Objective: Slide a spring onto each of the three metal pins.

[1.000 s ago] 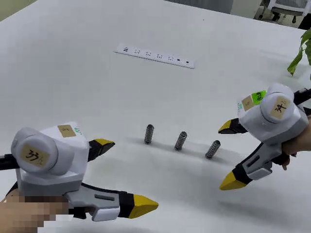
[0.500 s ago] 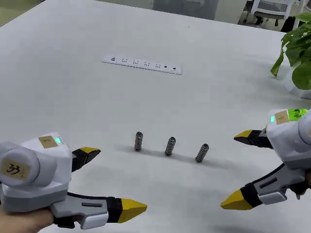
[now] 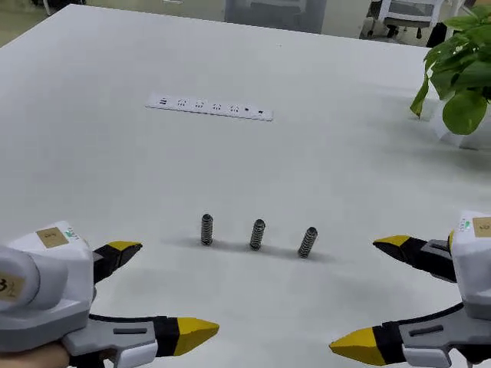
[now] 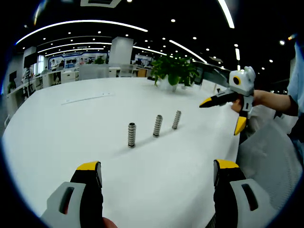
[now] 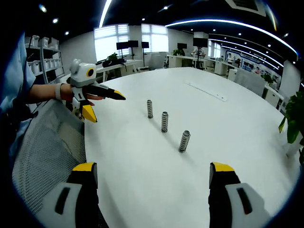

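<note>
At the near edge of the white tabletop (image 3: 322, 161), the left hand-held gripper (image 3: 167, 289) and the right hand-held gripper (image 3: 362, 295) hang just above the surface, each with its yellow-tipped jaws spread wide, holding nothing and touching nothing. They sit well apart from each other, one at each side, with the work in the gap between and beyond them.

A little farther in, three coils stand in a short row across the middle: the left spring (image 3: 206, 229), the middle spring (image 3: 258, 234) and the right spring (image 3: 308, 242). All three are on end and close together but not touching. The right one leans slightly. The pins themselves cannot be made out inside the coils, but springs standing this way suggest that each is already seated on one.

With no loose spring lying anywhere on the tabletop, the loading step looks finished and the task looks complete or very nearly so. The next move probably calls for little more than a check. If the leaning coil is not fully down, one hand-held gripper would need to close lightly around it and press it straight along its pin without knocking its neighbour.

Beyond the row, a white power strip (image 3: 209, 108) lies flat. At the far right stands a potted plant (image 3: 456, 73), and office chairs (image 3: 399, 11) wait past the far edge.
</note>
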{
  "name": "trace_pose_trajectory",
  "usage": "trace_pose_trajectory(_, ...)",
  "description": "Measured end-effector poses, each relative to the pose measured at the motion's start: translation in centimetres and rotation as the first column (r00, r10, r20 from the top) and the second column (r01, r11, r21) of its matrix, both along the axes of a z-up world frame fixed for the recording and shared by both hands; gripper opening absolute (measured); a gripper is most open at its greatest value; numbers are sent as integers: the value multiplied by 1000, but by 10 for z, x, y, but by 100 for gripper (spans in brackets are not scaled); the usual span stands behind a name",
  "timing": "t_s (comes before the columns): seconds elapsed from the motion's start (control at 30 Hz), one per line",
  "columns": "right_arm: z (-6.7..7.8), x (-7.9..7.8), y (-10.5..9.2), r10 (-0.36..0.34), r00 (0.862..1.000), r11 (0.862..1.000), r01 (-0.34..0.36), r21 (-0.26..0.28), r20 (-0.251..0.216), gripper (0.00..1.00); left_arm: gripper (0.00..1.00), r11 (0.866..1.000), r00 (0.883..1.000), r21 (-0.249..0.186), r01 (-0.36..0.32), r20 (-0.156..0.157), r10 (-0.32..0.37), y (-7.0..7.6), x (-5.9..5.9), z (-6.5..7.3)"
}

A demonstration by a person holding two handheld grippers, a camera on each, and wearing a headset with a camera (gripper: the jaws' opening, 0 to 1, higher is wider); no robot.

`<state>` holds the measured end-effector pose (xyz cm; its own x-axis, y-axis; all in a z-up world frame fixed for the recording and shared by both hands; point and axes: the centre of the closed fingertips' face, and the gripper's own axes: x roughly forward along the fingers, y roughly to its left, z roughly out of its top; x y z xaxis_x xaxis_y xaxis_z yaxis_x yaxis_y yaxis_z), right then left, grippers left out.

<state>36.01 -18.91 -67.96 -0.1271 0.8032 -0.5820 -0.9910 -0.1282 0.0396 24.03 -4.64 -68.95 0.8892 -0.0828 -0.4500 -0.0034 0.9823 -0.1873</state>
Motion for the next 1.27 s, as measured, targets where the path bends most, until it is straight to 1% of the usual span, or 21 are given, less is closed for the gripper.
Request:
trace_pose_trajectory(0.17, 2, -12, -4, -47, 999, 998, 47, 35, -1, 99, 100, 1000, 999, 8, -28, 25, 28, 6, 0, 6)
trace_pose_trajectory(0.2, 6, -8, -3, -101, 995, 992, 101, 73, -1, 99, 100, 999, 999, 10, -39, 30, 38, 7, 1, 7)
trace_pose_trajectory(0.23, 8, -8, -3, -123, 992, 988, 124, 91, -12, 99, 100, 999, 999, 12, -40, 33, 39, 7, 1, 7)
trace_pose_trajectory(0.27, 10, -10, -4, -138, 990, 984, 140, 106, -23, 99, 100, 999, 999, 20, -40, 34, 39, 8, 1, 6)
trace_pose_trajectory(0.3, 12, -8, -5, -159, 987, 980, 161, 121, -22, 99, 100, 999, 999, 27, -38, 32, 38, 8, 1, 6)
trace_pose_trajectory(0.4, 16, -6, -5, -198, 980, 968, 197, 154, -8, 99, 100, 999, 999, 25, -44, 31, 43, 10, 1, 6)
trace_pose_trajectory(0.47, 13, -4, -7, -210, 978, 967, 207, 150, 0, 99, 100, 999, 998, 24, -48, 36, 47, 11, 1, 6)
trace_pose_trajectory(0.5, 12, -1, -9, -224, 974, 964, 221, 147, 4, 99, 100, 999, 998, 22, -47, 38, 46, 10, 1, 7)
trace_pose_trajectory(0.53, 12, 2, -10, -243, 970, 959, 239, 155, 7, 99, 100, 999, 998, 22, -43, 40, 43, 9, 1, 7)
trace_pose_trajectory(0.63, 12, 7, -13, -261, 965, 953, 257, 161, 6, 99, 100, 999, 999, 23, -36, 37, 35, 8, 2, 6)
trace_pose_trajectory(0.73, 11, 9, -13, -261, 965, 955, 255, 154, 16, 99, 100, 999, 999, 18, -30, 35, 29, 6, 2, 6)
trace_pose_trajectory(0.83, 9, 8, -12, -274, 962, 949, 269, 167, 8, 99, 100, 999, 999, 21, -24, 30, 24, 6, 2, 4)
trace_pose_trajectory(0.87, 4, 7, -13, -274, 962, 950, 271, 155, -1, 99, 100, 999, 999, 23, -23, 30, 23, 6, 2, 4)
trace_pose_trajectory(0.9, -1, 5, -13, -263, 965, 956, 261, 136, -4, 99, 100, 999, 999, 25, -24, 30, 24, 6, 2, 4)
trace_pose_trajectory(0.93, -5, 5, -14, -257, 966, 960, 254, 117, 13, 99, 100, 999, 999, 30, -23, 29, 22, 6, 2, 4)
trace_pose_trajectory(0.97, -4, 3, -13, -249, 969, 962, 245, 123, 12, 99, 100, 999, 999, 29, -23, 28, 22, 6, 1, 4)
trace_pose_trajectory(1.03, -4, -3, -11, -232, 973, 965, 232, 124, -8, 99, 100, 999, 1000, 25, -19, 25, 19, 6, 1, 2)
trace_pose_trajectory(1.1, -8, -4, -11, -220, 976, 970, 217, 110, 8, 99, 100, 1000, 1000, 24, -16, 19, 16, 5, 1, 2)
trace_pose_trajectory(1.13, -10, -4, -11, -215, 977, 972, 212, 102, 19, 99, 100, 999, 1000, 33, -13, 15, 13, 6, 1, 0)
trace_pose_trajectory(1.23, -9, -6, -11, -212, 977, 972, 210, 107, 1, 99, 100, 1000, 1000, 30, -11, 17, 10, 5, 1, 1)
trace_pose_trajectory(1.27, -9, -7, -10, -211, 977, 971, 212, 113, -14, 99, 100, 999, 1000, 31, -11, 16, 10, 4, 1, 1)
